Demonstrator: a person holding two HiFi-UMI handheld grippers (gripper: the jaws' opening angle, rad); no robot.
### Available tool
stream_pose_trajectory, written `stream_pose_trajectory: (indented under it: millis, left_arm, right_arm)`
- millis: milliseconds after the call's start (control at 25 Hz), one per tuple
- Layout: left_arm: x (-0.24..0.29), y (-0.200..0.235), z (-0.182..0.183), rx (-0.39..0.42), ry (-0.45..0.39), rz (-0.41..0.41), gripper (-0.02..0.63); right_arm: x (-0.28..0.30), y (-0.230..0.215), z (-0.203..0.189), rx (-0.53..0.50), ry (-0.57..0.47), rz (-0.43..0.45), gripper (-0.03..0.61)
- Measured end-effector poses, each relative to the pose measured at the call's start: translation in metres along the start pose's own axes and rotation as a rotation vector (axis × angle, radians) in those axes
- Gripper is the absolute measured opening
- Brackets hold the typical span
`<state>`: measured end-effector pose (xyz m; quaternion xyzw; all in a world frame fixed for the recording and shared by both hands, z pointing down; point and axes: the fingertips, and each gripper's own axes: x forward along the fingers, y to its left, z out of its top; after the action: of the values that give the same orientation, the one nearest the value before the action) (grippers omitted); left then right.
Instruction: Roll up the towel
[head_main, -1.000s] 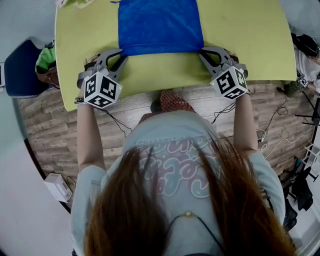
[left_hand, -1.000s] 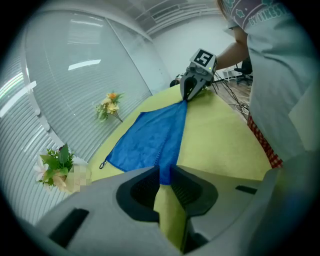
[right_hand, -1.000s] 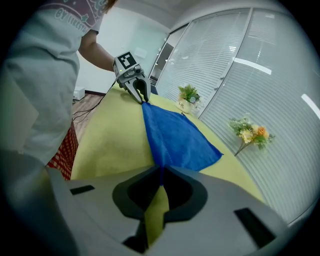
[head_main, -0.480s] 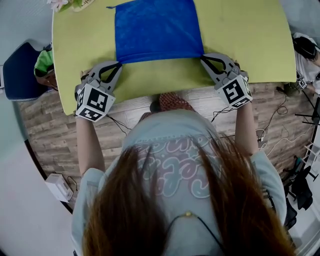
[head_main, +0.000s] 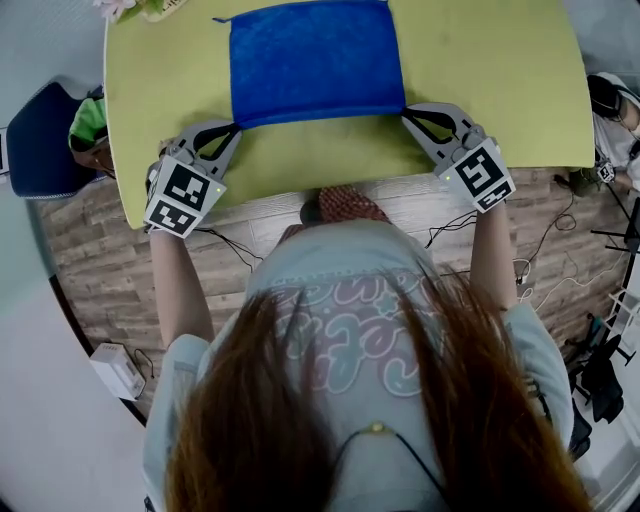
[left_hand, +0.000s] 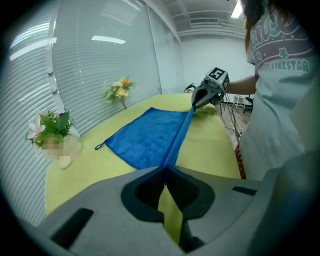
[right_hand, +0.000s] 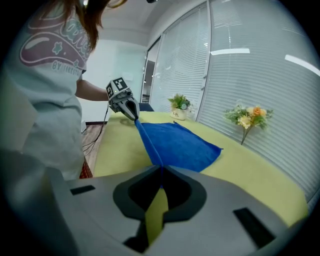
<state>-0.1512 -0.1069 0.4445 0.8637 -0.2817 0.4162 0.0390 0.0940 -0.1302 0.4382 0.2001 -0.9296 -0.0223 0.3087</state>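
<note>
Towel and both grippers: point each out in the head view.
towel (head_main: 312, 62), head view, middle of the blue cloth.
left gripper (head_main: 234, 127), head view, jaw tips shut on the towel's near left corner.
right gripper (head_main: 405, 111), head view, jaw tips shut on the towel's near right corner.

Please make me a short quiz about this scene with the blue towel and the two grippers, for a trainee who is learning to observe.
1. True or false: the blue towel is already rolled up.
2. What does the left gripper grip? A) a near corner of the towel; B) a flower stem; C) nothing.
3. Short answer: what colour is the table under the towel?
Key: 1 false, it is spread out; 2 A, and the right gripper grips the other near corner; 3 yellow-green.
</note>
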Motion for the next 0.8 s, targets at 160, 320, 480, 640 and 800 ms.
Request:
stream_pose_trajectory:
  millis: [160, 320, 480, 640, 800]
  left_arm:
    - [0.008, 0.01, 0.001, 0.002, 0.016, 0.021, 0.023]
    - [0.014, 0.02, 0.003, 0.012, 0.031, 0.051, 0.023]
    - [0.021, 0.03, 0.005, 0.031, 0.046, 0.081, 0.023]
    - [0.028, 0.037, 0.004, 0.045, 0.054, 0.106, 0.023]
    - [0.03, 0.045, 0.002, 0.065, 0.051, 0.151, 0.024]
  right_arm:
    - [0.007, -0.014, 0.001, 0.029, 0.01, -0.017, 0.018]
    - [0.015, -0.023, -0.003, 0.033, 0.042, -0.027, 0.018]
    - [0.019, -0.032, -0.006, 0.021, 0.072, -0.038, 0.019]
    - [0.026, -0.035, -0.01, -0.009, 0.115, -0.043, 0.021]
    - [0.033, -0.035, -0.012, -0.002, 0.138, -0.044, 0.028]
